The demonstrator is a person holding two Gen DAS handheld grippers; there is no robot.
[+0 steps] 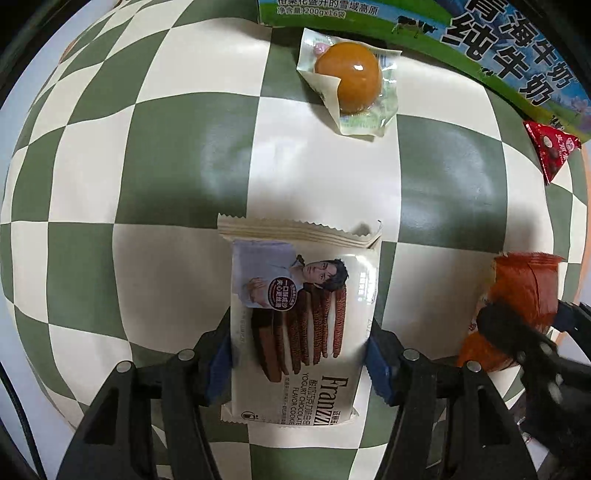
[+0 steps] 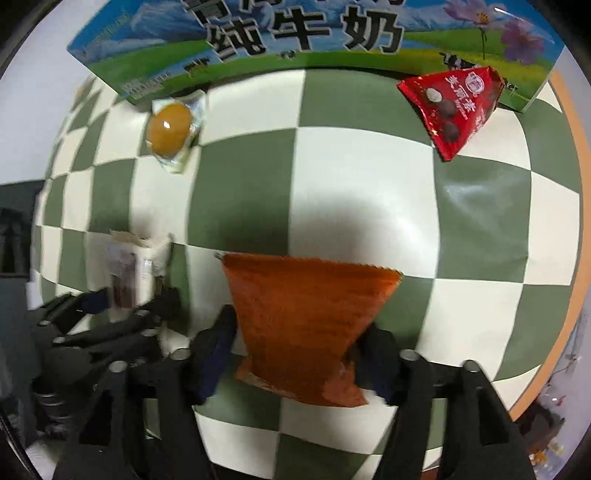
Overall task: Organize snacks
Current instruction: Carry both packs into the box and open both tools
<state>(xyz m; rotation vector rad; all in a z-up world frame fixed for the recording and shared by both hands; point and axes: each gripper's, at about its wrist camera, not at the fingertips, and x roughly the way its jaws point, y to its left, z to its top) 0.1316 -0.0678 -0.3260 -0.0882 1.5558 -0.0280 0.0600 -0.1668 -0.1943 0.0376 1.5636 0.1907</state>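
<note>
My left gripper (image 1: 299,354) is shut on a white Franzzi cookie packet (image 1: 299,325), held above the checkered cloth. My right gripper (image 2: 295,354) is shut on an orange snack packet (image 2: 306,317). The orange packet also shows at the right edge of the left wrist view (image 1: 524,295), with the right gripper beside it. The cookie packet shows blurred at the left of the right wrist view (image 2: 129,273). A packaged yellow round snack (image 1: 347,77) lies near the milk box; it also shows in the right wrist view (image 2: 171,129). A red triangular candy pack (image 2: 454,107) lies at the far right.
A green and white checkered cloth (image 1: 184,166) covers the table. A blue and green milk carton box (image 2: 295,33) stands along the far edge, also seen in the left wrist view (image 1: 498,48). The table's orange rim (image 2: 576,221) runs along the right.
</note>
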